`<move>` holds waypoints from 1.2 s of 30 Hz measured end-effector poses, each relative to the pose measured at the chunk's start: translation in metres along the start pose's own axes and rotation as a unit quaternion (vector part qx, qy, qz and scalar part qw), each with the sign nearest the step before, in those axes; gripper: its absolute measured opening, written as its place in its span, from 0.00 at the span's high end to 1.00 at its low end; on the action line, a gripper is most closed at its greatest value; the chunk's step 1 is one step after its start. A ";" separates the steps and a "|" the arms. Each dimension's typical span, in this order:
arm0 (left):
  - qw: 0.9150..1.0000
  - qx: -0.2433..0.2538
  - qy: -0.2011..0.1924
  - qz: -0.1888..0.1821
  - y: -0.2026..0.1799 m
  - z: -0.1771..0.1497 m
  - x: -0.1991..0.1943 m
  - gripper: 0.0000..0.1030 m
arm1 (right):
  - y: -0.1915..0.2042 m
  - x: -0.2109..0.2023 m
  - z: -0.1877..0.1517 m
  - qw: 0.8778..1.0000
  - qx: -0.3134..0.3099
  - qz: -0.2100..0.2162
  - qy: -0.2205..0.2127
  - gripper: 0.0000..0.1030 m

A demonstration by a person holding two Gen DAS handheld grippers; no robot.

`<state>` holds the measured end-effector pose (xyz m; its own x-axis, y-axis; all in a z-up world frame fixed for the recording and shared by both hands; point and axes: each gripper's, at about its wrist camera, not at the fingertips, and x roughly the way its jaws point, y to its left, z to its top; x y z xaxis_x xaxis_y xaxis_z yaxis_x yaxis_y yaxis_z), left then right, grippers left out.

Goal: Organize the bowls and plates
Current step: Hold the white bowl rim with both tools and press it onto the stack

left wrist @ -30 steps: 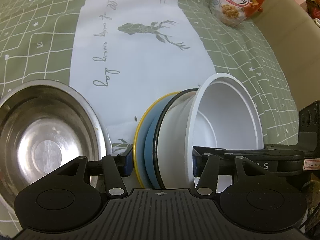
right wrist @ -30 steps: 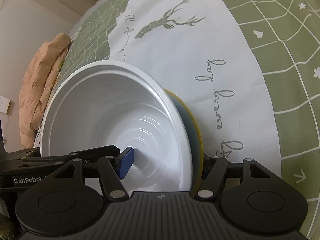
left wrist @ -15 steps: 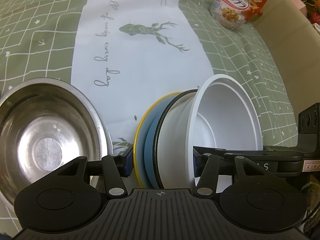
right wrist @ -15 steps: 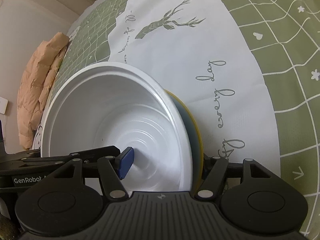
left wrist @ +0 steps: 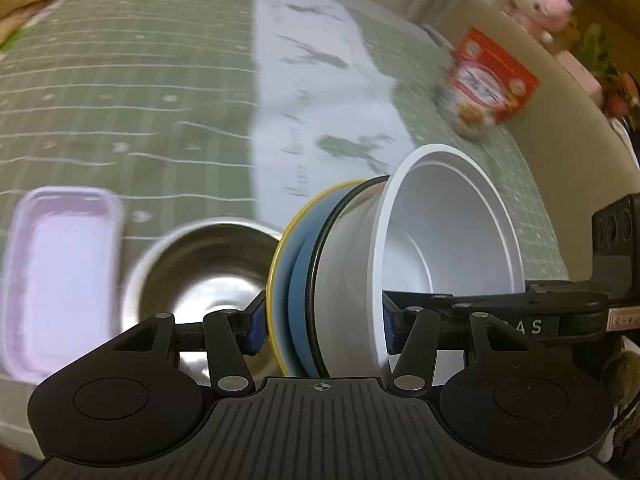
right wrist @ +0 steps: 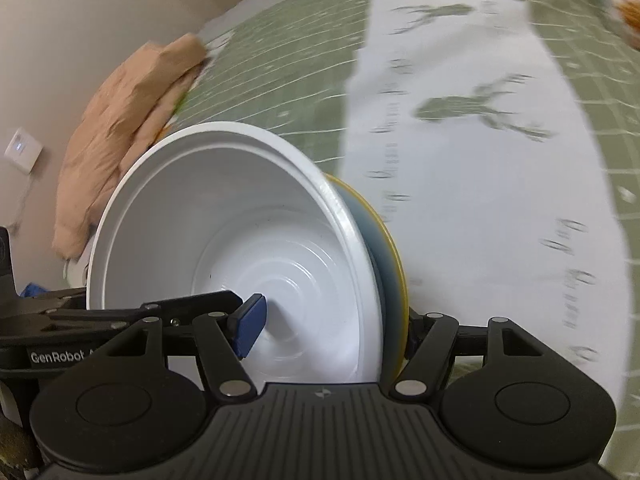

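Observation:
A stack stands on edge between both grippers: a white bowl (left wrist: 448, 232), a black-rimmed white dish and a blue plate with a yellow rim (left wrist: 286, 264). My left gripper (left wrist: 322, 320) is shut across the whole stack. My right gripper (right wrist: 332, 320) is shut on it too, one pad inside the white bowl (right wrist: 224, 240), the other behind the yellow-rimmed plate (right wrist: 394, 248). The stack is held above the table. A steel bowl (left wrist: 200, 268) sits below left in the left wrist view, next to a pink rectangular tray (left wrist: 60, 272).
The table has a green checked cloth (left wrist: 120, 100) with a white deer-print runner (right wrist: 480, 200). A red cereal bag (left wrist: 484, 84) stands at the far right. A tan crumpled bag (right wrist: 128, 120) lies at the table's far left edge.
Both grippers have lifted and swung the stack; the background is blurred. The steel bowl now sits further off and the pink tray has come into view.

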<state>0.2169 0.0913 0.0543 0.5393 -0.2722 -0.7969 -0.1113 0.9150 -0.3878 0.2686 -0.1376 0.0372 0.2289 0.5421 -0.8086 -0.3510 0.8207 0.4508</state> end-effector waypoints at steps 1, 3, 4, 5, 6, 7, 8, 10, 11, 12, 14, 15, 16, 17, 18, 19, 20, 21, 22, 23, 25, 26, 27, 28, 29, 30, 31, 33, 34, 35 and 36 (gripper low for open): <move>1.000 -0.007 -0.002 0.004 0.009 0.000 -0.003 0.45 | 0.010 0.009 0.003 1.000 -0.005 0.003 0.007 0.35; 1.000 -0.024 -0.002 0.011 0.031 -0.002 -0.003 0.45 | 0.024 0.027 0.006 1.000 -0.013 0.006 0.023 0.35; 0.999 -0.032 0.000 0.013 0.041 -0.005 -0.001 0.45 | 0.031 0.038 0.007 0.999 -0.016 0.005 0.033 0.36; 0.999 -0.042 0.006 0.014 0.052 -0.007 0.004 0.45 | 0.035 0.048 0.008 0.999 -0.016 0.001 0.043 0.36; 0.999 -0.049 0.012 0.013 0.062 -0.008 0.008 0.45 | 0.038 0.058 0.009 0.998 -0.016 -0.004 0.055 0.36; 0.998 -0.058 0.020 0.011 0.070 -0.010 0.014 0.45 | 0.039 0.069 0.008 0.998 -0.015 -0.011 0.067 0.36; 0.997 -0.067 0.031 0.010 0.079 -0.012 0.022 0.46 | 0.041 0.078 0.007 0.997 -0.013 -0.018 0.078 0.36; 0.996 -0.080 0.037 -0.001 0.091 -0.017 0.028 0.46 | 0.043 0.091 0.005 0.995 -0.011 -0.031 0.092 0.35; 0.996 -0.086 0.034 -0.012 0.096 -0.018 0.029 0.46 | 0.046 0.091 0.004 0.996 -0.015 -0.036 0.085 0.35; 0.996 -0.086 0.032 -0.017 0.099 -0.017 0.029 0.47 | 0.048 0.089 0.006 0.996 -0.019 -0.037 0.082 0.35; 0.996 -0.079 0.028 -0.016 0.099 -0.017 0.031 0.49 | 0.049 0.091 0.009 0.995 -0.012 -0.041 0.089 0.35; 0.997 -0.072 0.024 -0.013 0.098 -0.017 0.031 0.49 | 0.049 0.092 0.009 0.995 -0.011 -0.045 0.090 0.35; 0.997 -0.068 0.022 -0.013 0.099 -0.016 0.031 0.49 | 0.049 0.093 0.010 0.995 -0.013 -0.049 0.089 0.35; 0.997 -0.068 0.022 -0.016 0.100 -0.015 0.032 0.49 | 0.050 0.093 0.010 0.995 -0.014 -0.051 0.088 0.35; 0.997 -0.069 0.022 -0.019 0.101 -0.015 0.033 0.49 | 0.051 0.093 0.010 0.995 -0.013 -0.053 0.089 0.34; 0.997 -0.069 0.020 -0.022 0.103 -0.015 0.033 0.50 | 0.052 0.094 0.010 0.994 -0.014 -0.055 0.089 0.34; 0.997 -0.068 0.018 -0.024 0.104 -0.015 0.032 0.50 | 0.053 0.095 0.010 0.994 -0.015 -0.057 0.089 0.34; 0.997 -0.068 0.016 -0.027 0.105 -0.015 0.032 0.50 | 0.054 0.096 0.010 0.994 -0.016 -0.059 0.089 0.33; 0.997 -0.069 0.014 -0.030 0.107 -0.015 0.032 0.50 | 0.054 0.097 0.010 0.994 -0.017 -0.060 0.088 0.33; 0.997 -0.070 0.013 -0.032 0.108 -0.016 0.032 0.50 | 0.055 0.098 0.010 0.994 -0.019 -0.061 0.087 0.32; 0.997 -0.071 0.011 -0.035 0.110 -0.015 0.032 0.50 | 0.056 0.098 0.009 0.994 -0.022 -0.064 0.086 0.32; 0.997 -0.071 0.012 -0.036 0.110 -0.015 0.033 0.50 | 0.057 0.098 0.009 0.994 -0.023 -0.065 0.086 0.32; 0.997 -0.071 0.012 -0.037 0.111 -0.015 0.032 0.50 | 0.057 0.098 0.009 0.994 -0.025 -0.066 0.087 0.32; 0.997 -0.070 0.013 -0.038 0.112 -0.016 0.032 0.50 | 0.058 0.098 0.010 0.993 -0.027 -0.066 0.090 0.32; 0.997 -0.068 0.014 -0.037 0.113 -0.017 0.030 0.50 | 0.059 0.097 0.011 0.993 -0.028 -0.066 0.094 0.35; 0.997 -0.069 0.015 -0.037 0.114 -0.017 0.030 0.50 | 0.060 0.095 0.012 0.992 -0.031 -0.069 0.096 0.40; 0.997 -0.071 0.015 -0.039 0.114 -0.017 0.030 0.50 | 0.062 0.094 0.012 0.992 -0.038 -0.074 0.098 0.41; 0.996 -0.075 0.017 -0.045 0.116 -0.016 0.030 0.50 | 0.066 0.089 0.012 0.991 -0.052 -0.081 0.095 0.42; 0.996 -0.074 0.017 -0.045 0.115 -0.016 0.029 0.51 | 0.065 0.087 0.012 0.991 -0.051 -0.081 0.095 0.42; 0.996 -0.071 0.016 -0.044 0.114 -0.016 0.029 0.51 | 0.064 0.085 0.012 0.991 -0.046 -0.079 0.097 0.42; 0.997 -0.069 0.016 -0.042 0.113 -0.016 0.028 0.50 | 0.062 0.083 0.012 0.991 -0.040 -0.077 0.097 0.42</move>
<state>0.2065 0.1828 -0.0195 0.5250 -0.3578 -0.7722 -0.1812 0.8395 -0.5123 0.2765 -0.0395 0.0025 0.1091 0.3600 -0.9265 -0.3976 0.8701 0.2913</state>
